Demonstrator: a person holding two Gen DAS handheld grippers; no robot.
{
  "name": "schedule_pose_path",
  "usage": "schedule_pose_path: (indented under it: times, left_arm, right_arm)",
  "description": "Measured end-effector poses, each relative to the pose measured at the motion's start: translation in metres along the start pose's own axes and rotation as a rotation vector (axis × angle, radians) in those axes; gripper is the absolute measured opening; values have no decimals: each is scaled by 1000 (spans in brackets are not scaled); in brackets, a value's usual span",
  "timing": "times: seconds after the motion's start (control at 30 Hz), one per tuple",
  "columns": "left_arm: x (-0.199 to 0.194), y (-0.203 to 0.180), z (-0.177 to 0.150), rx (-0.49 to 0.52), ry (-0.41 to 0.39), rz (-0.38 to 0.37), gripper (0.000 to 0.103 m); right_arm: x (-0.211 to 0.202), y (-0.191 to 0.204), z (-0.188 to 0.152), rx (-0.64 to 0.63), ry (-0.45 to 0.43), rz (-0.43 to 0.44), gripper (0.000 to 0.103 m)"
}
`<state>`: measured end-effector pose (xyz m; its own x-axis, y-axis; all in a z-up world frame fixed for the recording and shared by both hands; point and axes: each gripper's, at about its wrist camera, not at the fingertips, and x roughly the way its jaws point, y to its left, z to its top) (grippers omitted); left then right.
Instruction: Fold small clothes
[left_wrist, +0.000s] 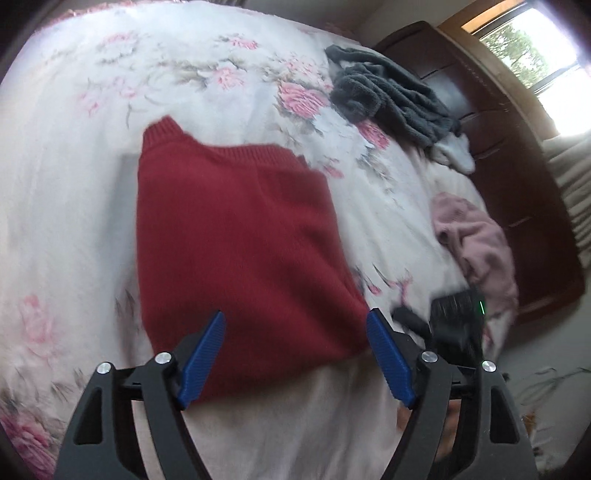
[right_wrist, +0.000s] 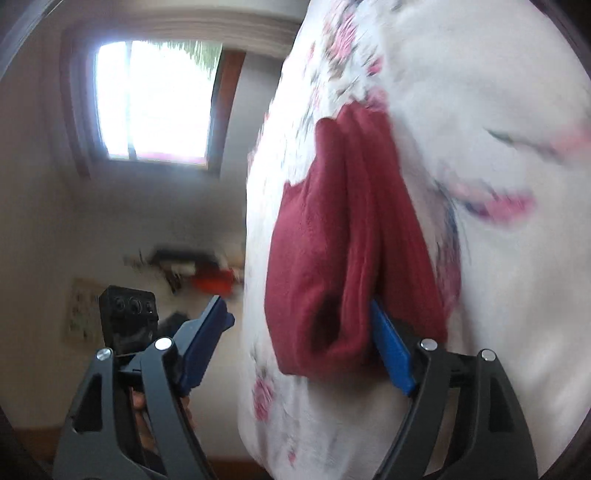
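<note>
red sweater (left_wrist: 240, 236) sits folded, centre frame on the floral bedspread (left_wrist: 74, 184), looks done. left gripper (left_wrist: 295, 354) jaws wide, empty, over its near edge. right gripper (right_wrist: 299, 343) also wide, one finger tucked against the fold. still left: grey fleece (left_wrist: 391, 96) upper right, pink garment (left_wrist: 476, 240) right, both unfolded.

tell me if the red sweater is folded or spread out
Folded. The red sweater lies as a compact block on the floral bedspread, and the right wrist view shows stacked layers.
</note>
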<state>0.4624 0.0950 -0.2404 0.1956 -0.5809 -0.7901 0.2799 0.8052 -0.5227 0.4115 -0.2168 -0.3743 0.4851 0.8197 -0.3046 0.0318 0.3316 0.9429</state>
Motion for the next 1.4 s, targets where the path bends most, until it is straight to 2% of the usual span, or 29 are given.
schedule_pose_path:
  times: [0.1, 0.2, 0.27, 0.3, 0.33, 0.37, 0.4, 0.47, 0.6, 0.77, 0.83, 0.93, 0.97, 1.03, 1.13, 1.23, 1.3, 1.33, 1.37, 1.4]
  left_arm:
    - [5, 9, -7, -33, 1, -63, 79]
    - [11, 17, -14, -91, -9, -102, 78]
    - [14, 19, -17, -118, -10, -105, 78]
    - [15, 20, -18, -125, -9, -107, 78]
    - [16, 20, -20, -128, -7, -108, 78]
    - [17, 19, -21, -121, -4, -111, 78]
    - [16, 18, -22, -114, -4, -115, 78]
    - [14, 16, -23, -102, -4, -133, 78]
    - [12, 11, -25, -76, -4, -151, 78]
    - [27, 10, -30, -71, 36, -161, 77]
    - [32, 8, -32, -53, 53, -166, 77]
    - [49, 19, -33, -70, 89, -124, 77]
    - [57, 26, -34, -89, 108, -113, 77]
    - [67, 38, -37, -133, 136, -114, 77]
    - [64, 40, -37, -160, 135, -153, 77]
    - [42, 30, -32, -118, 55, -241, 77]
    - [37, 30, -27, -113, 13, -235, 78]
    - [40, 33, -25, -127, 15, -224, 78]
    - [49, 39, -22, -151, 42, -204, 79]
    - [61, 45, -22, -169, 82, -176, 79]
  right_arm:
    - [12, -3, 41, 25, 104, 1, 78]
    - [33, -3, 76, 29, 179, -41, 77]
    - [51, -3, 88, 26, 238, -95, 72]
    - [57, -2, 89, 8, 261, -125, 67]
    - [59, 0, 89, -3, 265, -149, 48]
    - [60, 2, 88, -18, 271, -173, 17]
    - [59, 3, 85, -30, 279, -181, 16]
    - [44, 19, 80, -103, 240, -223, 11]
    - [19, 39, 76, -192, 166, -255, 11]
    - [28, 20, 83, -184, 174, -368, 11]
    - [27, 22, 82, -190, 178, -370, 12]
    - [32, 27, 88, -199, 184, -356, 25]
    - [31, 31, 91, -209, 166, -360, 30]
    - [23, 47, 101, -261, 85, -426, 30]
    - [21, 72, 116, -320, 53, -359, 30]
    - [48, 81, 122, -372, 143, -343, 30]
    - [67, 67, 125, -370, 205, -379, 23]
    - [81, 54, 132, -365, 220, -440, 16]
    - [87, 44, 136, -358, 222, -478, 0]
    - [89, 32, 143, -341, 210, -507, 0]
